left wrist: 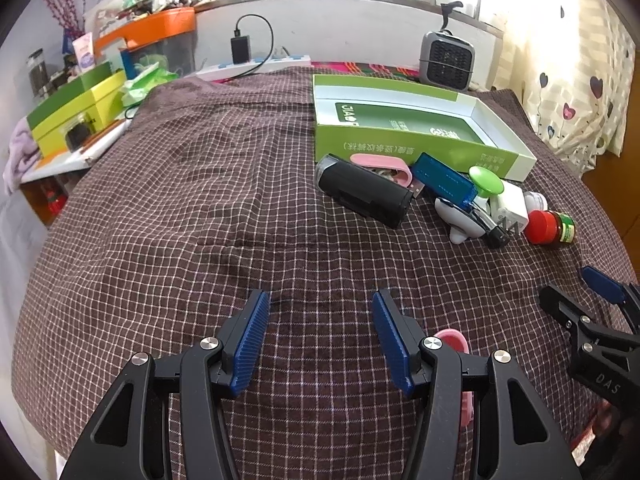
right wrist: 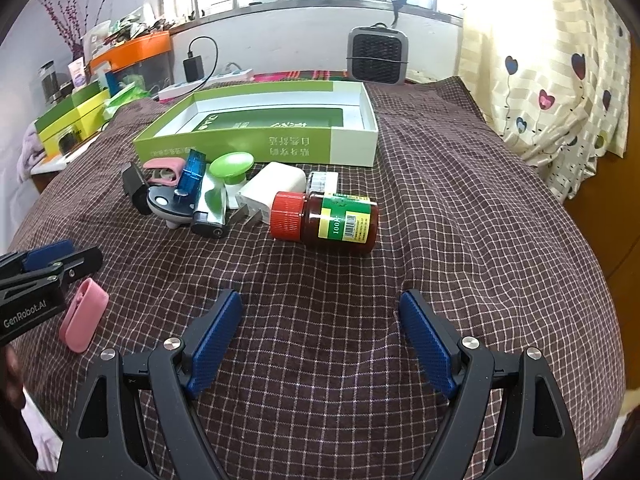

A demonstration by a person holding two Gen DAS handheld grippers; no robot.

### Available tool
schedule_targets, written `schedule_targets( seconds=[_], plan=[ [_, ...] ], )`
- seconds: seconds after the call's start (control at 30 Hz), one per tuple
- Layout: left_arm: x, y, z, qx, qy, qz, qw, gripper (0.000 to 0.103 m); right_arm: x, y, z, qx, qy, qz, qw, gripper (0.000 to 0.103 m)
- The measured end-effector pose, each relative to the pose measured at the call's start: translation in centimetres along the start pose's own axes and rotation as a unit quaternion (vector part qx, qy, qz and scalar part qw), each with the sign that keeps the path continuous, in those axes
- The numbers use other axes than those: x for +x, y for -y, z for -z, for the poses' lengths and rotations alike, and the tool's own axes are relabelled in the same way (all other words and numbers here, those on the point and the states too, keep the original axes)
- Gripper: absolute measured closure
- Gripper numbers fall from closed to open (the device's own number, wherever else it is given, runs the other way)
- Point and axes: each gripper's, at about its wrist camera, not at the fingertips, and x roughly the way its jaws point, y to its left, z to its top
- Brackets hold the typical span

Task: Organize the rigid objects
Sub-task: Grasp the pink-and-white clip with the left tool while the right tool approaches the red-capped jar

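Observation:
An open green and white box (left wrist: 416, 120) (right wrist: 280, 120) lies at the far side of the checked cloth. In front of it sits a pile: a black cylinder (left wrist: 364, 190), a pink clip (left wrist: 384, 164), a blue stick (left wrist: 444, 182) (right wrist: 192, 170), a green-capped item (left wrist: 486, 180) (right wrist: 231, 166), a white plug (left wrist: 510, 204) (right wrist: 272, 188) and a brown bottle with a red cap (right wrist: 328, 220) (left wrist: 550, 227). A second pink clip (right wrist: 84, 314) (left wrist: 456, 344) lies near the cloth's front. My left gripper (left wrist: 320, 336) is open over bare cloth. My right gripper (right wrist: 320, 336) is open, short of the bottle.
Green and yellow boxes (left wrist: 76, 112), an orange-lidded bin (left wrist: 160, 36) and clutter fill the left side. A power strip with a charger (left wrist: 256, 62) and a grey fan heater (left wrist: 446, 60) (right wrist: 376, 54) stand at the back. A curtain (right wrist: 560, 80) hangs at the right.

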Motion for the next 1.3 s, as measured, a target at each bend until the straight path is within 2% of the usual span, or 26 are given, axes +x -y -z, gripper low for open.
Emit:
schedule_targets(
  seconds=[0.2,0.43,0.5,0.63,0.83,1.03,1.3],
  plan=[
    [-0.8,-0.7,0.4,-0.008,-0.001,0.024,0.9997,0.050,-0.1,0.9,-0.2,0.001,0.001,-0.017,1.000,0.021],
    [-3.1,-0.5,1.1,-0.004,0.006,0.082,0.9966,0.050,-1.0,2.5,-1.5,-0.016,0.031,-0.024,0.999,0.021],
    [-3.6,-0.2,1.3,0.004,0.008,0.087,0.9962,0.050,-1.0,3.0,-2.2,-0.024,0.038,-0.026,0.999,0.021],
    [-4.1,0.8,1.6,0.021,0.004,0.104,0.9944,0.050,-0.4,3.4,-3.4,-0.043,0.035,-0.058,0.997,0.021],
    [-3.6,2.0,2.0,0.039,-0.012,0.111,0.9930,0.050,1.2,2.8,-4.8,-0.097,0.027,-0.088,0.991,0.021],
    [-2.5,3.0,2.2,0.051,-0.030,0.110,0.9921,0.050,2.8,3.2,-5.3,-0.090,-0.002,-0.139,0.986,0.021],
    [-2.2,2.8,2.0,0.050,-0.027,0.102,0.9931,0.050,1.8,2.2,-4.1,-0.101,-0.004,-0.183,0.978,0.022]
  ],
)
